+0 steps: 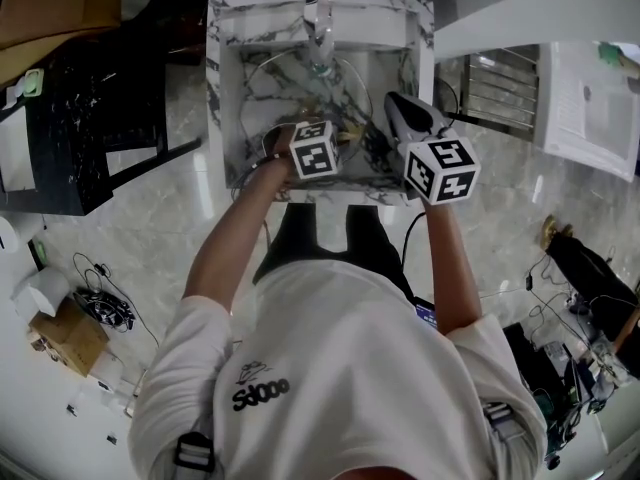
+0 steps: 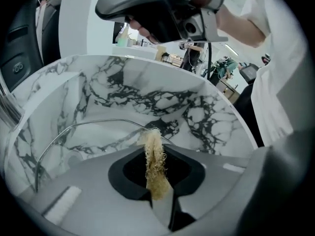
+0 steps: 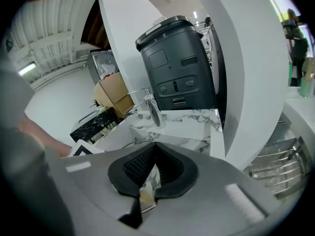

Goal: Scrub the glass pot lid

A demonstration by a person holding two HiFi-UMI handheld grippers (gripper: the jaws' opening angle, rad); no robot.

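Observation:
The glass pot lid [image 1: 300, 93], clear with a thin metal rim, leans inside the marble sink [image 1: 222, 68]. My left gripper [image 1: 300, 133] reaches into the basin from the near side and is shut on a yellowish fibrous scrubber [image 2: 156, 171], whose tip pokes out just by the lid's rim [image 2: 88, 124]. My right gripper [image 1: 392, 100] is at the sink's right side, higher up. In the right gripper view its jaws [image 3: 153, 146] are closed on a thin glassy edge with a shiny rim, which looks like the lid [image 3: 146, 200].
A chrome faucet [image 1: 320, 23] stands at the back of the sink, also seen as the faucet [image 3: 151, 109]. A metal dish rack [image 1: 500, 88] lies to the right. A black marble counter [image 1: 70, 128] is at the left, and a dark appliance [image 3: 177, 68] stands beyond the sink.

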